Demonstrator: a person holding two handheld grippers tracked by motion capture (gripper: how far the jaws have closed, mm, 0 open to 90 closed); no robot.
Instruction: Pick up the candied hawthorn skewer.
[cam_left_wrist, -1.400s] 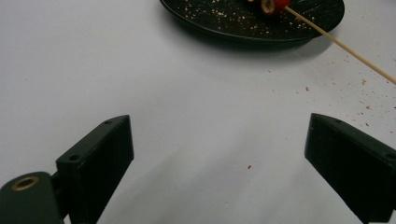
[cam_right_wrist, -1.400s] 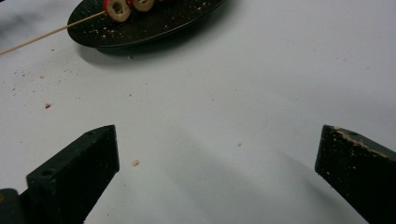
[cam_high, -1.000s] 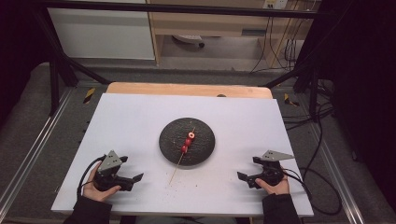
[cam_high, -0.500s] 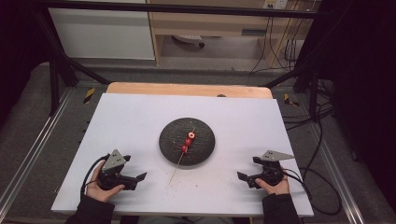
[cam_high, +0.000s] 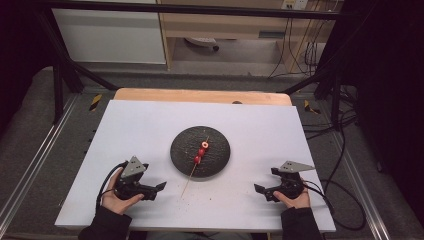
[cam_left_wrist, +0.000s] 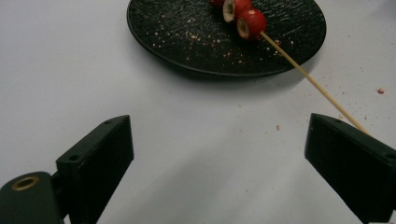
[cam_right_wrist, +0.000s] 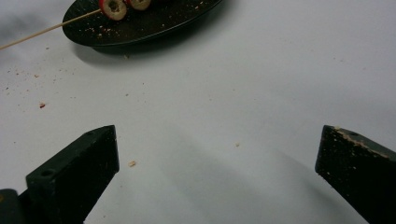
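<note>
Both forearms come in low, each hand gripping its tool: the left claw (cam_high: 159, 187) and the right claw (cam_high: 258, 189) point inward toward each other, jaws spread wide and empty, held just above the desk (cam_high: 150, 120).

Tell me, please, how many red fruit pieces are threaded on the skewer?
3, in a row on the skewer over the black plate: upper piece, middle piece, lower piece.

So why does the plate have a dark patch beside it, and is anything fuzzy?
Right gripper view: the plate casts a soft shadow on the white table. Left gripper view: the skewer looks sharp, the near jaws slightly soft. High view: the room behind is dim.
</note>
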